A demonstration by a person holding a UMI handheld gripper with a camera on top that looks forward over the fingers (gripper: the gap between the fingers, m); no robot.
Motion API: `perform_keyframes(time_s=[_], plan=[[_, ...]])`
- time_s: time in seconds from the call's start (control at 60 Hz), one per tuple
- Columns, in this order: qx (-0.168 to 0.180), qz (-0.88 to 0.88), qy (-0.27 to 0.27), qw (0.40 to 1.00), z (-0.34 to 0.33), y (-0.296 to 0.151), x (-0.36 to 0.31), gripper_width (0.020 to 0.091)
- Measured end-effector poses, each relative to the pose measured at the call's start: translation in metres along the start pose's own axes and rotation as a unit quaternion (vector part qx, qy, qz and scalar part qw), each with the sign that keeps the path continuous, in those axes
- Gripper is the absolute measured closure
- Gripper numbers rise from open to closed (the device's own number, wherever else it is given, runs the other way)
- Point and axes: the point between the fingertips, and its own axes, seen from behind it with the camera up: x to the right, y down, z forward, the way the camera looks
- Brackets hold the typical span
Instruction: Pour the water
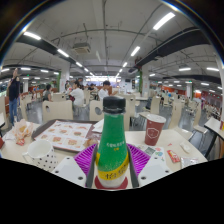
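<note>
A green plastic bottle (112,145) with a dark cap and a yellow-green label stands upright between my fingers, held above the table. My gripper (112,170) is shut on the bottle, with the purple pads (88,156) pressed against both its sides. A red paper cup (153,128) stands on the table beyond the right finger. A white patterned cup (42,152) sits by the left finger.
A food tray (66,135) with a printed sheet lies on the table (180,140) ahead to the left. Small packets (174,155) lie to the right. A person (14,95) stands far left, and others sit at tables farther back in the hall.
</note>
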Motion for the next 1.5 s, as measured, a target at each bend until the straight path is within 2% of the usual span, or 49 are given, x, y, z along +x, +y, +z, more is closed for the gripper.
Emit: perform_keyframes(time_s=[0.033, 0.133, 0.15, 0.183, 0.317, 0.467, 0.617, 0.717, 0.917, 1.017, 1.133, 1.317, 1.417, 1.5], plan=[[-0.015, 0.000, -0.003, 1.000, -0.003, 0.004, -0.004, 0.0523], [-0.048, 0.008, -0.016, 0.999, -0.013, 0.010, -0.009, 0.0240], [-0.049, 0.013, -0.015, 0.999, -0.017, 0.010, -0.010, 0.0236], [-0.055, 0.023, -0.012, 0.998, -0.026, 0.010, -0.009, 0.0264], [-0.090, 0.055, 0.015, 0.994, -0.070, 0.015, -0.015, 0.0253], [-0.135, 0.068, 0.075, 0.986, -0.143, 0.024, -0.032, 0.0251], [-0.188, 0.075, 0.110, 0.973, -0.215, 0.024, -0.104, 0.0251], [-0.208, 0.090, 0.102, 0.969, -0.248, 0.020, -0.174, 0.0250], [-0.226, 0.095, 0.094, 0.965, -0.287, 0.011, -0.263, 0.0248], [-0.220, 0.102, 0.090, 0.966, -0.300, -0.001, -0.284, 0.0247], [-0.211, 0.103, 0.090, 0.968, -0.315, -0.013, -0.290, 0.0251], [-0.206, 0.119, 0.053, 0.970, -0.318, -0.015, -0.283, 0.0252], [-0.212, 0.092, 0.019, 0.973, -0.316, -0.009, -0.269, 0.0253], [-0.203, 0.080, -0.013, 0.976, -0.309, -0.010, -0.253, 0.0253]])
